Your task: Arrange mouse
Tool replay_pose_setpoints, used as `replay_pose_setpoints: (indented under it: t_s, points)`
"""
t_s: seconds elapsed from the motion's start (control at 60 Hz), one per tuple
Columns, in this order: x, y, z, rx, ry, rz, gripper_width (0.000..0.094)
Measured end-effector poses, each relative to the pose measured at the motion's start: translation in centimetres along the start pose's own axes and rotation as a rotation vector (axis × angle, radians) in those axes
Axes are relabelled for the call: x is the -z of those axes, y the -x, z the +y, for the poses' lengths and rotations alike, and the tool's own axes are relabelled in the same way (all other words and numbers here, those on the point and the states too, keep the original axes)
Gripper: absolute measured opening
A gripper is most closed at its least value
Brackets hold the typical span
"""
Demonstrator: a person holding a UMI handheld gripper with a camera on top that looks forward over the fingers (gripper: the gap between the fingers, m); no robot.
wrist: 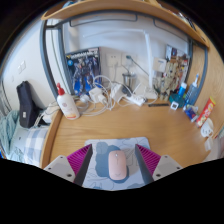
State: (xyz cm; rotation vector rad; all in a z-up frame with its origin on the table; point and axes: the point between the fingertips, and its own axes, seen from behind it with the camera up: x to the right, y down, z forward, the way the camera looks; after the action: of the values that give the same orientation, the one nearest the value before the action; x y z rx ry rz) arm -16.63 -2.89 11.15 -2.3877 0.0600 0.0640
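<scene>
**Mouse between the fingers, not gripped**

Obs: the mouse (118, 165), pale pink, lies on a grey-blue mat (100, 160) on the desk (110, 122), lengthwise between your fingers (80, 158). The gripper (113, 160) is wide open: a clear gap shows between each magenta pad and the mouse's sides. Nothing is held; no contact visible.

Judgement: the step in hand looks like the grasp. The mouse sits slightly nearer your right finger, so shift a little to the right to centre it before closing. Keep the fingers level with the desk and low, so the pads meet the mouse's flanks and not its rounded top, which may slip. Close slowly; watch that the mat does not bunch under the tips.

Beyond the fingers: a bottle (66, 103), cables and adapters (105, 95) along the back of the desk, well apart from the mouse.
</scene>
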Motion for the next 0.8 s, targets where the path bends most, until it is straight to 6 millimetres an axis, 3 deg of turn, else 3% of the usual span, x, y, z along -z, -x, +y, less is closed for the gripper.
replay_pose_setpoints:
  t_s: [0.183, 0.367, 0.483, 0.8]
  points:
    - [7.0, 1.9, -4.8, 0.033, -0.089, -0.007, 0.0846]
    - [11.9, 4.1, -6.5, 0.049, -0.136, -0.038, 0.0848]
    - [13.2, 4.8, -7.2, 0.08, -0.167, -0.049, 0.085]
    - [13.6, 4.6, -6.3, 0.092, -0.16, -0.035, 0.0855]
